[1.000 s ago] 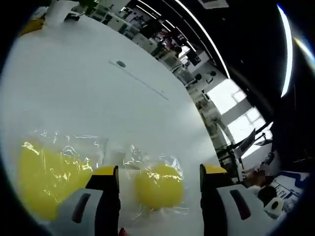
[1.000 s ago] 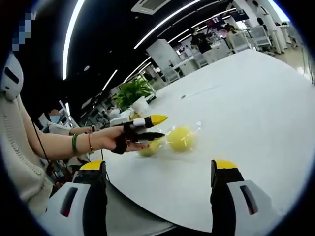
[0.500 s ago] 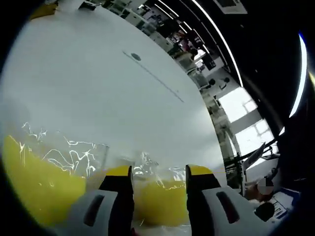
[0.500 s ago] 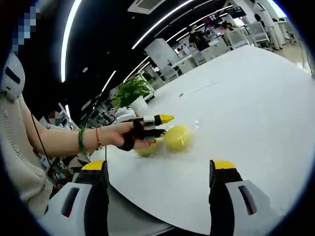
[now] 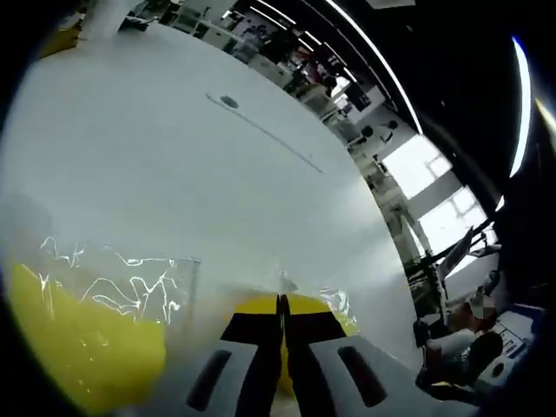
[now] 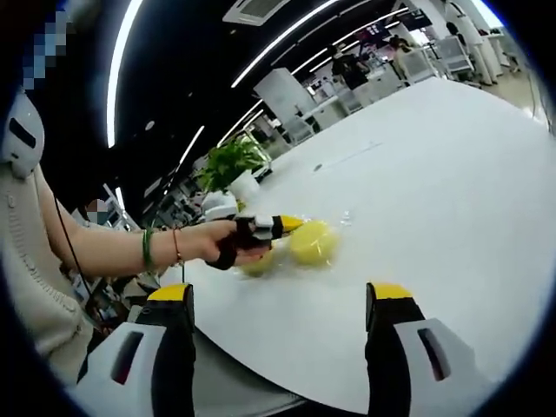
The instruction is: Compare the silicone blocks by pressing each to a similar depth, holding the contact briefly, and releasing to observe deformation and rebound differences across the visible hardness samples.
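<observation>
A round yellow silicone block (image 5: 314, 304) in clear wrap lies on the white table (image 5: 174, 174), just beyond my left gripper (image 5: 282, 300). The jaws are shut, and the tips rest at the block's near side. A larger yellow wrapped block (image 5: 78, 347) lies to its left. In the right gripper view, a hand (image 6: 208, 243) holds the left gripper (image 6: 282, 226) with its yellow tips against the round block (image 6: 313, 241). The second block (image 6: 257, 262) sits under that hand. My right gripper (image 6: 280, 295) stands open, well short of the blocks, with nothing between its jaws.
The white table (image 6: 434, 191) stretches far beyond the blocks. Its near edge runs just ahead of the right jaws. A potted plant (image 6: 234, 161) stands at the table's far left. Desks and chairs fill the room behind.
My left jaws have closed from either side of the round block until they meet. In the right gripper view the left gripper's tips have come together at the block. The right gripper has barely moved.
</observation>
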The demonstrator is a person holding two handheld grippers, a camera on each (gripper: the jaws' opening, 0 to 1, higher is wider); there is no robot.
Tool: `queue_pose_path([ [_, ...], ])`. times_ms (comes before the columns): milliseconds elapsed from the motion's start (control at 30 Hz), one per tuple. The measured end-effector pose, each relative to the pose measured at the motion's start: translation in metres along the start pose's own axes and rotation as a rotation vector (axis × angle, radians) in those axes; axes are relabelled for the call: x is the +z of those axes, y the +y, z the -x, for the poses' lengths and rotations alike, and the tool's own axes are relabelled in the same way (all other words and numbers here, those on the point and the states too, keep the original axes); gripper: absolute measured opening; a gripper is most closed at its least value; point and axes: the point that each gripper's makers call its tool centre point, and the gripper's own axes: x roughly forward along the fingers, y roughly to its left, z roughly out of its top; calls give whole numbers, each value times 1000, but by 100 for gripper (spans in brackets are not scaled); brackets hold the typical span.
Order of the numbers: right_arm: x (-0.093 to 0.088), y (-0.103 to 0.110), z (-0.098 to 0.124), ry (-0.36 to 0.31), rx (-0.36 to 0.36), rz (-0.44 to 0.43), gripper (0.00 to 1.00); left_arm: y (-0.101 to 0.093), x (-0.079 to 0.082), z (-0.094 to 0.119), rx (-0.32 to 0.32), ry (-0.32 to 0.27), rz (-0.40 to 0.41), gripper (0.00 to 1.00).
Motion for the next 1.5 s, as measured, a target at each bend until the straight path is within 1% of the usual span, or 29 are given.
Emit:
queue_pose_path([
  [33,0,0,0,-1,-1,1,75,-1,1,0,-4,-3,7,0],
  [67,0,0,0,-2,-1,3,75,-4,1,2,-12,-10,-22,0],
  [100,0,0,0,-1,-1,2,75,-6,2,3,-17,-16,-25,0],
  [167,0,0,0,-2,-2,2,75,-15,5,5,-59,-30,-22,0],
  [200,0,0,1,-2,-1,2,75,-16,5,6,-59,-28,-22,0],
  [267,0,0,0,-2,0,3,75,-23,8,8,-87,-30,-49,0],
  [300,0,0,0,-1,0,4,75,-29,9,12,-106,-34,-80,0],
  [333,0,1,0,3,1,7,75,-34,8,14,-124,-29,-70,0],
  [367,0,1,-1,5,2,9,75,-37,7,16,-132,-27,-79,0],
  [500,3,6,-2,-2,13,16,75,-46,3,24,-150,-17,-96,0],
  [600,4,8,-3,2,14,24,75,-57,0,34,-183,-17,-78,0],
  [667,3,9,-2,10,16,32,74,-65,1,41,-198,-34,-128,0],
  [733,4,11,-1,6,18,36,75,-71,1,46,-216,-36,-123,0],
  [867,7,14,1,-1,20,42,75,-86,-4,58,-238,-37,-186,0],
  [933,8,16,1,-3,27,49,75,-93,-8,63,-256,-28,-188,0],
  [1067,10,20,4,-8,32,61,75,-99,-13,73,-266,-24,-228,0],
  [1133,11,22,5,-9,35,68,75,-103,-14,78,-270,-26,-269,0],
  [1300,14,27,8,-12,39,82,75,-115,-20,91,-292,-19,-312,0],
  [1367,15,30,9,-12,42,88,75,-118,-22,97,-305,-10,-354,0],
  [1400,15,31,9,-12,44,92,75,-118,-21,98,-299,-16,-370,0],
  [1500,19,36,9,-14,51,107,75,-121,-22,106,-304,-15,-378,0],
])
